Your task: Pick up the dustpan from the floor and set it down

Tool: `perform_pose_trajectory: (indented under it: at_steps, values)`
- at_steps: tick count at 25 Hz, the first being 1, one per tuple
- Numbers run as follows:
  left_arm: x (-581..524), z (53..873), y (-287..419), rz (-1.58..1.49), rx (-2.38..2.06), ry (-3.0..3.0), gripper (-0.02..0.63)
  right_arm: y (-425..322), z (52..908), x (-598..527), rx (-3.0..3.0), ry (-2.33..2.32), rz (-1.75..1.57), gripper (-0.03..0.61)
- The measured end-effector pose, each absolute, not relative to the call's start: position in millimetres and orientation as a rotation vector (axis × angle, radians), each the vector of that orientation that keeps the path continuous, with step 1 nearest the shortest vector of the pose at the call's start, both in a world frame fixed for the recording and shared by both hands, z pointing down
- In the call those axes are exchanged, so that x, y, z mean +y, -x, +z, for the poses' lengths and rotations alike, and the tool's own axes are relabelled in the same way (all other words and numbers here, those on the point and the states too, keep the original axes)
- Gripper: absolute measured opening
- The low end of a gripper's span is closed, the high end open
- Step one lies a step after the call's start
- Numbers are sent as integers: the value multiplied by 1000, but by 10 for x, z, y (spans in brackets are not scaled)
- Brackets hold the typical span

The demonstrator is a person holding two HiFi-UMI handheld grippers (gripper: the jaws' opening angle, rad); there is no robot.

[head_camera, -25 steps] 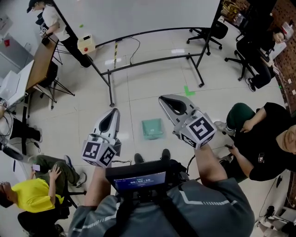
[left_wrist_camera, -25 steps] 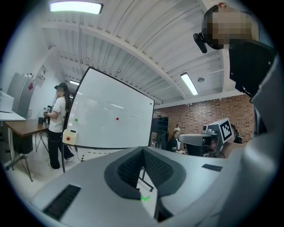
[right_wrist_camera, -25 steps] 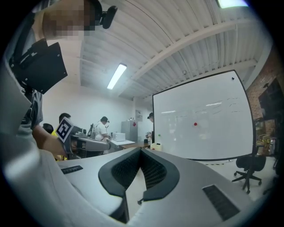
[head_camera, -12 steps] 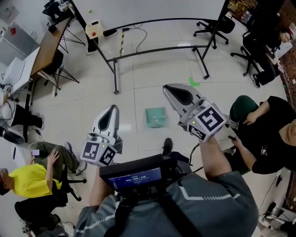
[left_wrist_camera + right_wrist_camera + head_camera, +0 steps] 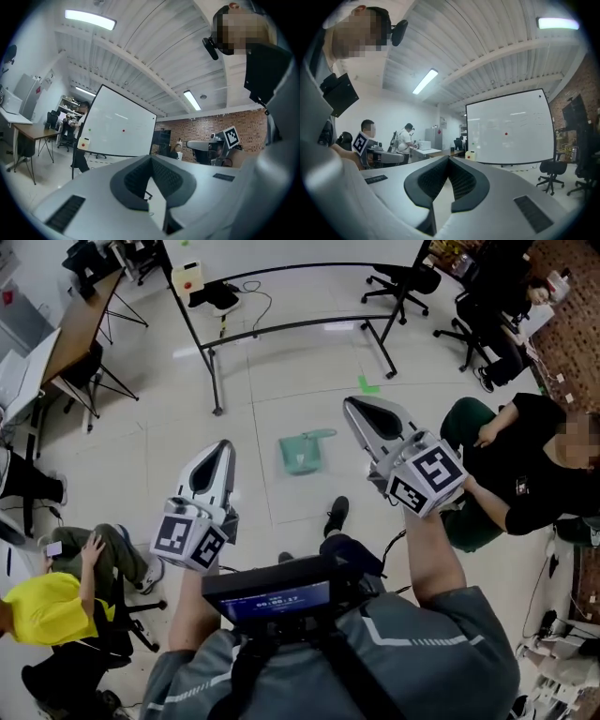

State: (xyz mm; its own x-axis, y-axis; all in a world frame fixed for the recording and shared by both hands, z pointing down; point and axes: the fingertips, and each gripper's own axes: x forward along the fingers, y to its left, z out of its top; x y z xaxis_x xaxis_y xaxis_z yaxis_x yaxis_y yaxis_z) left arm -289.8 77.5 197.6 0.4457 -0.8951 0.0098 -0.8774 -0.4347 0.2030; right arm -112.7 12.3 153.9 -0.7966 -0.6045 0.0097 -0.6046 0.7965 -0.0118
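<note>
Room: open office with a pale tiled floor (image 5: 141,456) and a brick wall (image 5: 206,133) along one side.
Dustpan: a green dustpan (image 5: 302,453) lies flat on the floor just ahead of the wearer's black shoe (image 5: 335,517). In the head view it sits between the two claws. Its handle angles away toward the right claw's side, and nothing touches it.
Left claw: the left claw (image 5: 223,444) is clenched, its dark pads meeting at the tip with nothing between them. It is held level and high, well apart from the dustpan.
Right claw: the right claw (image 5: 352,404) is clenched too, pads together and empty. It points level, out across the room, and is also clear of the dustpan.
Marker cubes: one cube (image 5: 187,540) sits behind the left claw and another (image 5: 427,481) behind the right.
Whiteboard: a whiteboard (image 5: 508,126) stands on a black frame (image 5: 281,326) beyond the dustpan.
Tape: a green tape mark (image 5: 367,385) is stuck to the floor near the frame's foot.
People: one person in black (image 5: 525,456) sits at the right, and one in yellow (image 5: 47,606) at the lower left.
Bench: a brown bench (image 5: 70,343) stands at the far left.
</note>
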Motion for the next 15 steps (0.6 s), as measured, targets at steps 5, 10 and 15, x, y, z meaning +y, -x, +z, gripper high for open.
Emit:
perform_pose_trajectory:
  at_steps: [5,10,15]
  values:
    - [1298,1830,2923,-161,-1516,-2571,35,1152,1391,718,-2953,-1049,-1,29]
    - [1656,1623,2715,-160,-1540,-2615,35,880,1312,1119,-2955,-1070,1,29]
    - [1733,1422,2349,-188,-1548,-2614,35,618,1231,1318,-2965,-1016,19,29]
